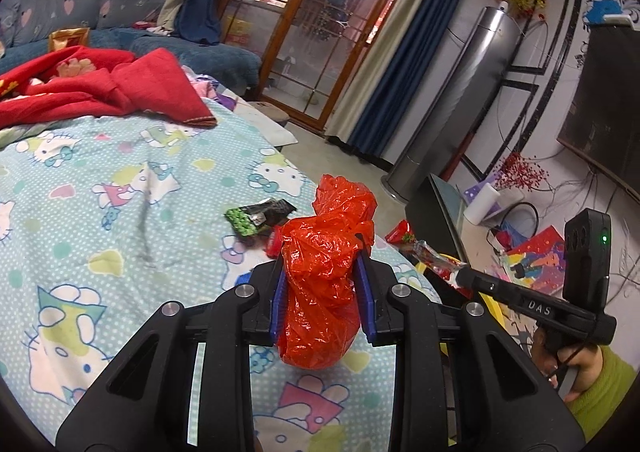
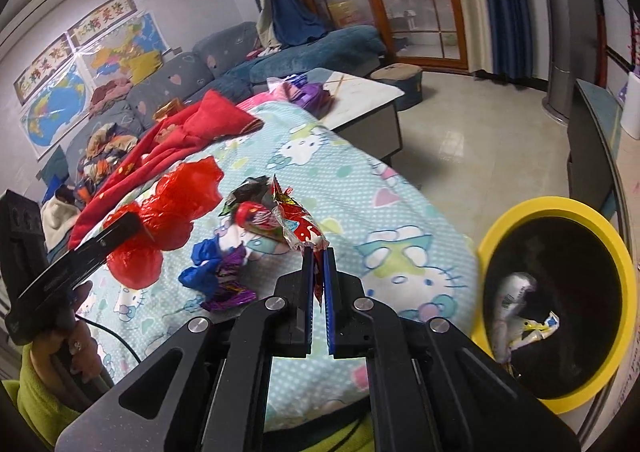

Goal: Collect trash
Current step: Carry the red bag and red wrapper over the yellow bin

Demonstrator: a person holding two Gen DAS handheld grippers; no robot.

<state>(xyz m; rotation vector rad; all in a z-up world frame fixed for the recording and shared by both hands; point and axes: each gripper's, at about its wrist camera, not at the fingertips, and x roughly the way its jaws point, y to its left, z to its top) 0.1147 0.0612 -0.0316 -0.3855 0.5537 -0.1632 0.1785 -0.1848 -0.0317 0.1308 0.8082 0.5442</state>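
Landmark taken: the yellow-rimmed bin (image 2: 558, 308), seen at the bed's (image 2: 360, 187) near corner, on the floor side.

Left gripper (image 1: 324, 252): fingers (image 1: 280, 292) were closed partway, clamped on a crumpled red plastic bag (image 1: 326, 272). The bag was glossy, wrinkled and bunched into a lump, held above the bedsheet, well away from the bin.

Right gripper (image 2: 319, 256): fingers (image 2: 308, 280) were nearly shut, pinched on the tail of a red printed wrapper (image 2: 298, 226) with a clear crimped end. The wrapper was held over the bed, between bag and bin.

Loose trash was noted on the sheet farther from the bin: a black-and-green packet (image 1: 258, 215), a blue scrap (image 2: 200, 264) and a purple foil wrapper (image 2: 228, 288).

White crumpled packaging (image 2: 512, 304) was seen inside the bin.
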